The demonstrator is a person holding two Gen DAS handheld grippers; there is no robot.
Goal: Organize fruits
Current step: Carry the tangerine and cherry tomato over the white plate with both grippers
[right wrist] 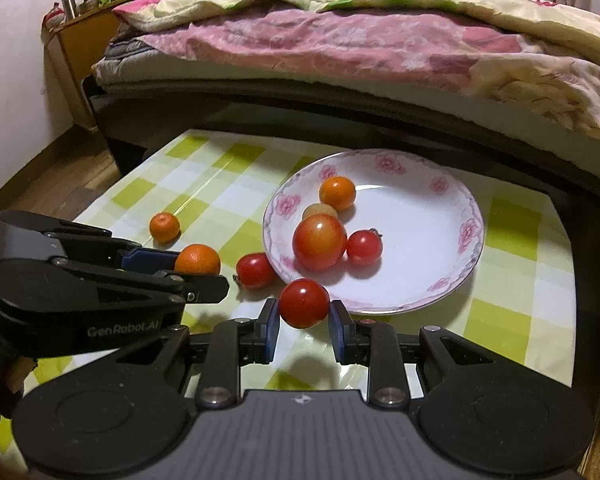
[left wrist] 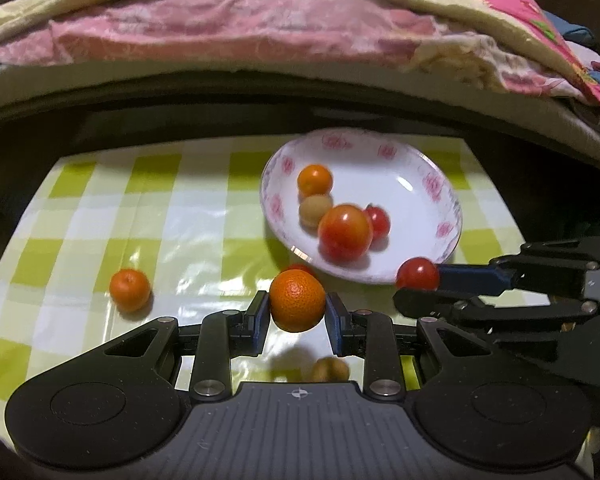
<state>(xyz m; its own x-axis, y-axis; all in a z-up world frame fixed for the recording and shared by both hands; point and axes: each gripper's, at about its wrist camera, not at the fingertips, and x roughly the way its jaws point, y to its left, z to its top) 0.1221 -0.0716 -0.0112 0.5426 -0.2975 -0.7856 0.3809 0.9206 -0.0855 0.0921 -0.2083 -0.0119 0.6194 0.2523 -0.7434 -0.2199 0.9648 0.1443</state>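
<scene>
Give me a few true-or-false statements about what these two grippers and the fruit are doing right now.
1. The left gripper holds an orange mandarin. True.
2. The right gripper is empty. False: it grips a red tomato.
3. The plate holds no fruit. False: several pieces lie in it, including a large tomato.
4. A small mandarin lies on the checked tablecloth, outside the plate. True.

Behind your table you have a bed [right wrist: 380,40] heaped with floral quilts, a wooden side cabinet [right wrist: 72,40] against the pale wall [right wrist: 12,60], and wood flooring [right wrist: 52,176].
</scene>
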